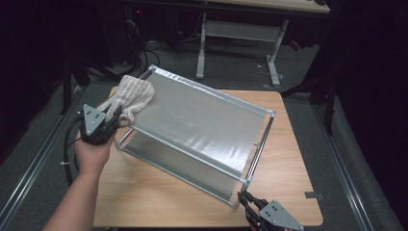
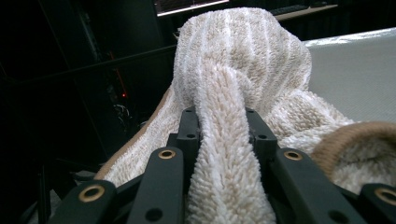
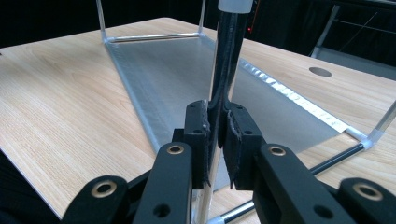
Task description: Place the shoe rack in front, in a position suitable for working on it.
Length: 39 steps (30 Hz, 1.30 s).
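The left claw (image 1: 111, 121) is closed on a bunched fold of the cloth (image 1: 134, 94). In the left gripper view the beige striped cloth (image 2: 243, 70) runs as a thick roll between the two black jaws and spreads out ahead of them into a soft heap. So the cloth lies straight in front of this claw, with its free end resting on the far left corner of the rack (image 1: 202, 125).

The right claw (image 1: 248, 201) is closed on a thin upright post (image 3: 223, 88) at the near right corner of the rack. In the right gripper view the jaws stand tight on both sides of this post, and the silver sheet (image 3: 187, 79) of the rack stretches away from them over the worktop (image 3: 56, 93).

The rack is a metal frame with a silver sheet on top, tilted, its long axis going from the far left to the near right of the worktop (image 1: 159, 197). The two claws sit at the opposite ends of this axis. The left hand (image 1: 91, 154) is the nearer one to the cloth; the right is well apart from it.

I judge the work to be wiping the sheet with the cloth while the right claw keeps the rack steady. The coming stroke would then go from the left claw along the sheet toward the right claw. Whether the cloth presses flat on the sheet or only lies loosely on its edge, I cannot tell well from this dim view.
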Each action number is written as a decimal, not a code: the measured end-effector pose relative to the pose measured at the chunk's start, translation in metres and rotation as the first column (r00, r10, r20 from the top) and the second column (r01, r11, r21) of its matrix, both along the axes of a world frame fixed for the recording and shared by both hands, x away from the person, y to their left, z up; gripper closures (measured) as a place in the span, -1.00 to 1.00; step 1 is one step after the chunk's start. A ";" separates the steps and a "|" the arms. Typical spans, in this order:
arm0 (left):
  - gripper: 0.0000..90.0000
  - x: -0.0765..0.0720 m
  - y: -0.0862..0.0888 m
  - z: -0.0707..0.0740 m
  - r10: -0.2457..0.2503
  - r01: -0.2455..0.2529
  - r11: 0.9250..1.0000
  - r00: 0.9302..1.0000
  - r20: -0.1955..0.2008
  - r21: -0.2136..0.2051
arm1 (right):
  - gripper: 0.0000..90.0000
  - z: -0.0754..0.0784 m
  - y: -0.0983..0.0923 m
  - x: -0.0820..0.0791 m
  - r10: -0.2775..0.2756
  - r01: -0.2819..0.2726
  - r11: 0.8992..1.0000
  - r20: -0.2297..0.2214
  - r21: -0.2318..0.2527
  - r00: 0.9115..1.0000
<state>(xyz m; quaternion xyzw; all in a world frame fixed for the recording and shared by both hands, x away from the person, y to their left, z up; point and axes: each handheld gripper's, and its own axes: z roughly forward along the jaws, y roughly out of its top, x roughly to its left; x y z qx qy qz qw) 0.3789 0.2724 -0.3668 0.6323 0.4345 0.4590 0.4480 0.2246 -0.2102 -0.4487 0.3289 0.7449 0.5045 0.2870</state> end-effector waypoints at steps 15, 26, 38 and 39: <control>0.64 -0.019 -0.047 -0.004 -0.113 0.113 0.993 0.993 0.017 -0.028 | 0.78 0.000 0.000 0.000 -0.005 0.005 1.000 0.003 -0.002 1.000; 0.64 -0.053 -0.139 -0.004 -0.324 0.324 0.946 0.946 0.019 -0.001 | 0.78 0.000 0.000 0.000 -0.001 0.001 1.000 0.002 -0.003 1.000; 0.64 -0.085 -0.210 -0.007 -0.460 0.461 0.888 0.887 0.050 -0.003 | 0.78 0.000 0.000 0.000 0.001 -0.001 1.000 0.002 -0.003 1.000; 0.64 -0.087 -0.215 -0.007 -0.471 0.471 0.882 0.881 0.051 -0.004 | 0.78 0.000 0.000 0.000 0.001 -0.001 1.000 0.002 -0.003 1.000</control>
